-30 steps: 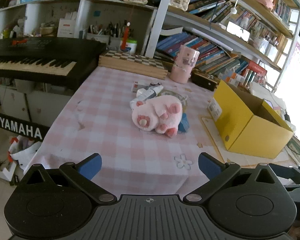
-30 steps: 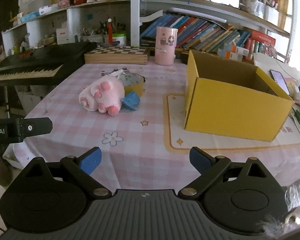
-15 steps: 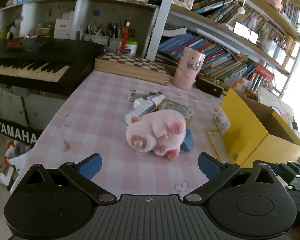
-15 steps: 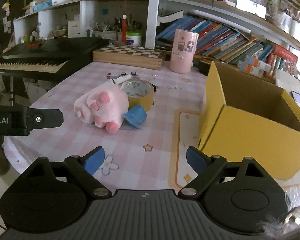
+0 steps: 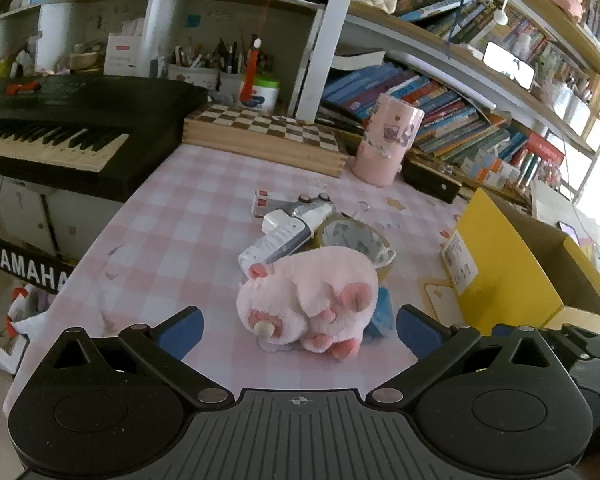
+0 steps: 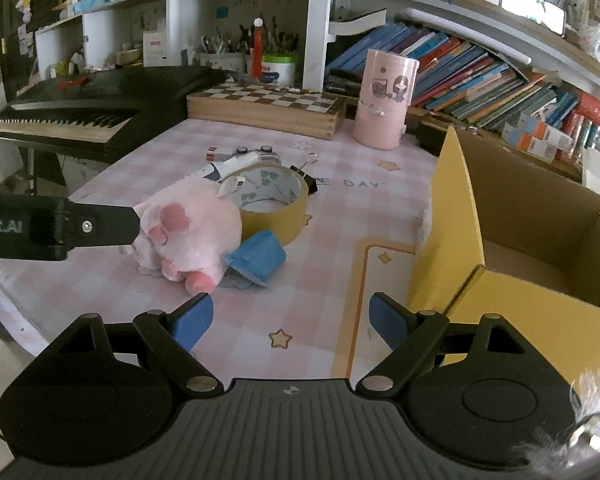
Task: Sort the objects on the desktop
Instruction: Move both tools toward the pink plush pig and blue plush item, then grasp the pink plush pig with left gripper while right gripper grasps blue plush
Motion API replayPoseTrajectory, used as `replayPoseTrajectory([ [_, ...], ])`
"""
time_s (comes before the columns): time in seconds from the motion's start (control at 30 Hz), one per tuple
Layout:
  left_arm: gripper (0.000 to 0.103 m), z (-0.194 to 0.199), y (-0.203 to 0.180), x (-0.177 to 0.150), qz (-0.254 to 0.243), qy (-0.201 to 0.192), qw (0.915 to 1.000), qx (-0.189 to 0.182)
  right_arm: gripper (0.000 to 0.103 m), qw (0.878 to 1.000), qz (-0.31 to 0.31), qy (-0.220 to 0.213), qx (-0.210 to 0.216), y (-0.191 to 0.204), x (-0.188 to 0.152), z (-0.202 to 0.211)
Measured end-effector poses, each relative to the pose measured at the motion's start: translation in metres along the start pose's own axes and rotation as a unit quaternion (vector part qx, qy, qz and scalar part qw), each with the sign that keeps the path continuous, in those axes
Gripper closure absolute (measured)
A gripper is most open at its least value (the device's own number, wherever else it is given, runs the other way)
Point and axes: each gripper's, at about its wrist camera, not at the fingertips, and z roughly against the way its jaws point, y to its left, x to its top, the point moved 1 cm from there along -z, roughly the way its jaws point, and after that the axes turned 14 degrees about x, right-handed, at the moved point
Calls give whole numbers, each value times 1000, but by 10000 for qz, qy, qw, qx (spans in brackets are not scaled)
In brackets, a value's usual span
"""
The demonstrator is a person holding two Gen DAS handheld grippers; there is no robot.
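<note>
One yellow cardboard box [image 6: 512,236] stands open-topped at the right of the pink checked tablecloth [image 5: 180,240]; what shows of its inside looks bare, though its floor is only partly in view. Left of it lies a pink plush toy [image 5: 308,300], touching a blue object [image 6: 256,258] and a roll of yellow tape [image 6: 272,204], with a white tube [image 5: 284,236] behind. Both the left gripper [image 5: 298,326] and right gripper [image 6: 290,320] are spread wide, holding nothing. A pink cylinder [image 6: 384,104] stands near the chessboard [image 6: 268,110].

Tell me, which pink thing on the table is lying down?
The pink plush toy, lying with its feet sideways; the pink cylinder near the chessboard stands upright.
</note>
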Motion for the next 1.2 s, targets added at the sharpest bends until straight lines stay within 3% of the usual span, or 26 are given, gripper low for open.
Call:
replayPoseTrajectory([
  [0.27, 0, -8, -2, 6, 5, -8, 10000, 88, 23, 9996, 113, 159, 207, -6, 13, -24],
  [0.43, 0, -10, 0, 10, -3, -18, 9999, 171, 34, 9978, 389, 406, 356, 0, 19, -40],
  [0.53, 0, -14, -1, 11, -9, 26, 9998, 197, 47, 9965, 551, 571, 254, 0, 21, -54],
  [0.8, 0, -18, -5, 15, -61, 39, 9998, 204, 52, 9977, 245, 621, -96, -21, 22, -55],
  [0.93, 0, -22, -9, 14, -100, 116, 9998, 114, 46, 9977, -34, 565, -383, -34, 17, -42],
  [1.03, 0, -24, -12, 13, -99, 151, 9998, 93, 37, 9981, 46, 605, -133, -32, 16, -41],
  [1.2, 0, -26, -15, 15, -157, 124, 9997, 133, 37, 9965, 479, 658, 174, -16, 21, -56],
])
